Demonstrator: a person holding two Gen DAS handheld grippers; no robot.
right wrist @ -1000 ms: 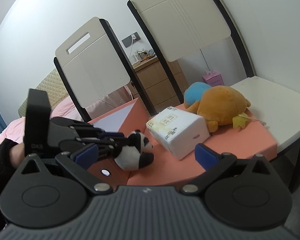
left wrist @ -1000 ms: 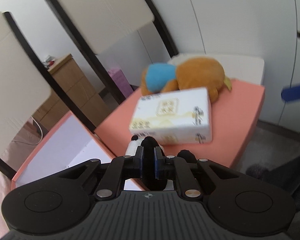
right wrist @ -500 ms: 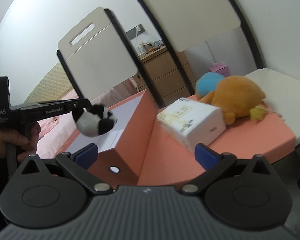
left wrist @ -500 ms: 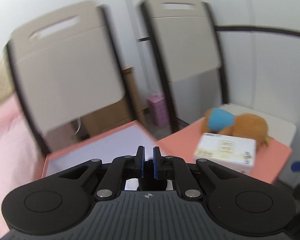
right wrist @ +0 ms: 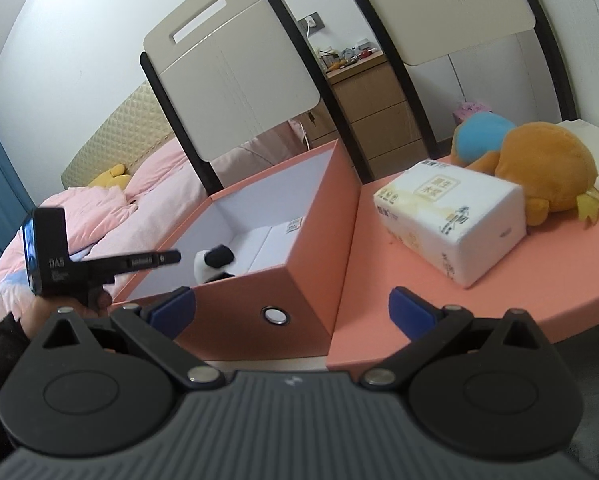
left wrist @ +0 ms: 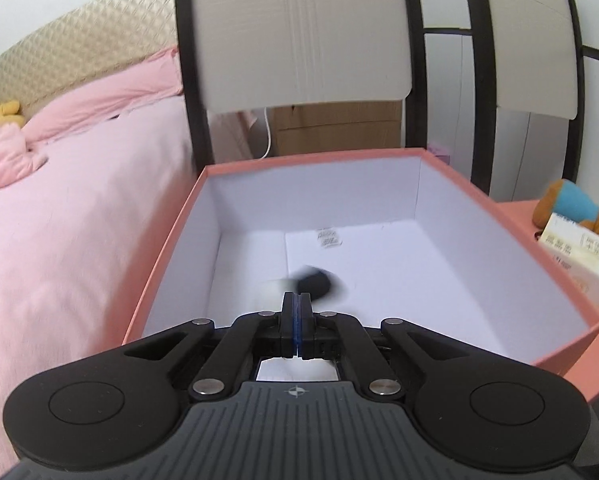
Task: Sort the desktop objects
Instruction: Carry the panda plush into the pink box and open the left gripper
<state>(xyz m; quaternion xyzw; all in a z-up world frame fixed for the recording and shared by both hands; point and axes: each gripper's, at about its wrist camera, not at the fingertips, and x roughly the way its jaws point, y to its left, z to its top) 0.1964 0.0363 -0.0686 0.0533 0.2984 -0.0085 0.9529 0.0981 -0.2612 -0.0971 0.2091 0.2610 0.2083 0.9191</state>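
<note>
- Left gripper (left wrist: 297, 300) sits over the open salmon-pink box (left wrist: 167, 240), pointing down into it, jaws pressed flat together with nothing between the pads.
- In the right wrist view that same gripper shows from the side, at the box's near left rim, a person's hand (right wrist: 39, 312) wrapped around its handle.
- The little panda plush (right wrist: 215, 264) is inside the box, against the near wall on the white floor; in the left wrist view it is a black-and-white blur just ahead of the fingertips.
- A small printed label (left wrist: 328, 238) lies on the box floor, farther in.
- Right gripper (right wrist: 291, 306) hangs in front of the box's near corner, blue pads spread wide, holding nothing.
- On the pink tabletop (right wrist: 379, 300) right of the box lies a white tissue pack (right wrist: 451, 216), on its side.
- Right behind the pack, touching it, an orange plush toy with a blue part (right wrist: 539, 164) lies flopped over.
- Two chair backs (right wrist: 235, 84) stand behind the table; a pink bed (left wrist: 79, 208) sits off to the left.
</note>
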